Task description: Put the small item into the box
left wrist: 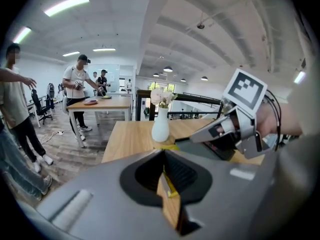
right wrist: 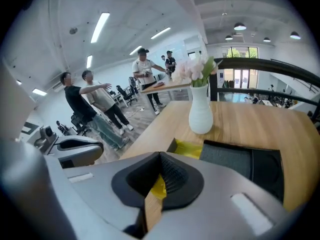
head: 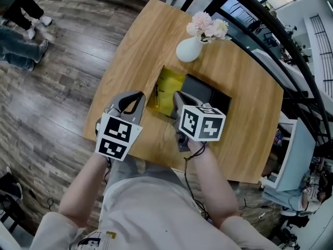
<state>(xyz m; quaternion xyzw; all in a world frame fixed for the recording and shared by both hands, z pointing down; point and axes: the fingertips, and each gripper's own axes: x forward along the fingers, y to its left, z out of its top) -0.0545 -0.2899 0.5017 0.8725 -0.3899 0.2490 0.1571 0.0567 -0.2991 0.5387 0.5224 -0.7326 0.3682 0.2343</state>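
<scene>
The small item [head: 156, 95] is a thin, dark stick with a glint of gold, something like a pen. It lies lengthwise along the left side of the open box [head: 171, 85]. From where I stand it seems to rest on the box's yellow lining, close against the wall. I can't be sure whether it is fully inside or propped on the rim.

If it does need seating, I'd say the closer tool should open just enough to span the stick. It should pinch across the stick's middle, not at one end, so it doesn't swing. Then it can lift clear of the wall and set the stick flat on the bare yellow floor.

Neither tool is ready for that yet. The left tool [left wrist: 163, 153] has its jaws closed together on nothing, with only a sliver of wood and yellow showing behind them. The right tool [right wrist: 160, 155] is pressed closed and empty in the same way. Both hover over the near edge of the table [head: 130, 56], just short of the box.

A dark lid or second tray [head: 210, 94] sits against the box's right side. A white vase [head: 190, 50] of pale pink flowers stands beyond it.
</scene>
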